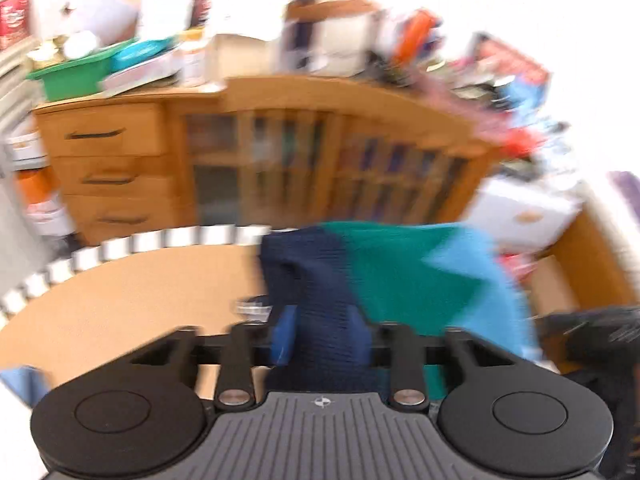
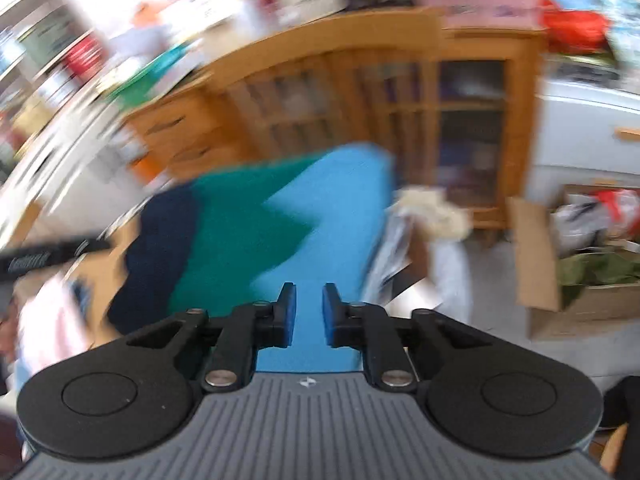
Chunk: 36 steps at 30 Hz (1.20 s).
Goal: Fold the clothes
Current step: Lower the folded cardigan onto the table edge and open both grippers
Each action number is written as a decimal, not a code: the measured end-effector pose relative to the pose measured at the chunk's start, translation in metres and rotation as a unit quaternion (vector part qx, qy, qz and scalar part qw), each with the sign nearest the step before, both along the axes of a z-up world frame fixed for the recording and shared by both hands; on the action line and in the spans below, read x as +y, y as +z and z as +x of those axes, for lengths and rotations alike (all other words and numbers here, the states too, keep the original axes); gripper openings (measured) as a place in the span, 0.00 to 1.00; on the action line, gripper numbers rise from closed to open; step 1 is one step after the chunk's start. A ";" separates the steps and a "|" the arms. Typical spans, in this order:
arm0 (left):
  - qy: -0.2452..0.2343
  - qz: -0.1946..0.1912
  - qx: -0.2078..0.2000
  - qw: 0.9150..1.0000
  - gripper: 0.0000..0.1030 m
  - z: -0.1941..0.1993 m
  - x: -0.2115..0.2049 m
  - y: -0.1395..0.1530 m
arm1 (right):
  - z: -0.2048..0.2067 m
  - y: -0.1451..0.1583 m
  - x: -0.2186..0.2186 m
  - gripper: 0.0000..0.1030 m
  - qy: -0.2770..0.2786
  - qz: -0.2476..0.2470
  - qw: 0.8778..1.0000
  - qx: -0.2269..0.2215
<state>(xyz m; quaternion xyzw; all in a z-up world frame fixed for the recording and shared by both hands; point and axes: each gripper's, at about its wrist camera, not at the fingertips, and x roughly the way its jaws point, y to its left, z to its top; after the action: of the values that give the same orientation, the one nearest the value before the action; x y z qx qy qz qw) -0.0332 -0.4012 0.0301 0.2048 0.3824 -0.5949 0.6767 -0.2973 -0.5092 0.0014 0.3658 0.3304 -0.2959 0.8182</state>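
Both grippers hold one colour-blocked knitted garment (image 1: 384, 280), lifted off a round tan-topped table (image 1: 120, 300).

In the left wrist view, the left gripper (image 1: 324, 332) has its blue-padded fingers (image 1: 282, 336) closed narrowly on the navy-blue end of the garment, which bunches thickly between them and hides most of the pads; the green and light-blue panels stretch away to the right, above the table's white-checked edge. In the right wrist view, the right gripper (image 2: 309, 312) has its blue pads (image 2: 289, 312) drawn close on either side of the light-blue end of the garment (image 2: 320, 216), the cloth running straight through the narrow gap and fanning leftward to green, then navy. Behind stands a wooden cabinet with glazed doors (image 2: 400, 112), its top heaped with blurred clutter, and an open cardboard box (image 2: 544, 280) sits at the right.
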 end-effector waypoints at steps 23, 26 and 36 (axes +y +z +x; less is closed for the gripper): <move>-0.009 0.055 -0.083 0.995 0.55 -0.067 0.048 -0.024 | 0.016 0.007 0.103 0.18 -0.051 -0.142 0.987 0.054; -0.003 0.047 -0.084 0.995 0.65 -0.076 0.085 -0.019 | 0.010 0.011 0.140 0.31 -0.062 -0.151 0.985 0.060; 0.020 0.022 -0.096 0.995 0.89 -0.098 0.173 -0.004 | 0.002 0.016 0.205 0.68 -0.091 -0.149 0.984 0.046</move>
<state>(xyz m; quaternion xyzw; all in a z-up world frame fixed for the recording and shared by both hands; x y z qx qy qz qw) -0.1312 -0.2287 0.0259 0.2678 0.3329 -0.5502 0.7175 -0.2955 -0.3046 0.0170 0.2546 0.2857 -0.4314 0.8170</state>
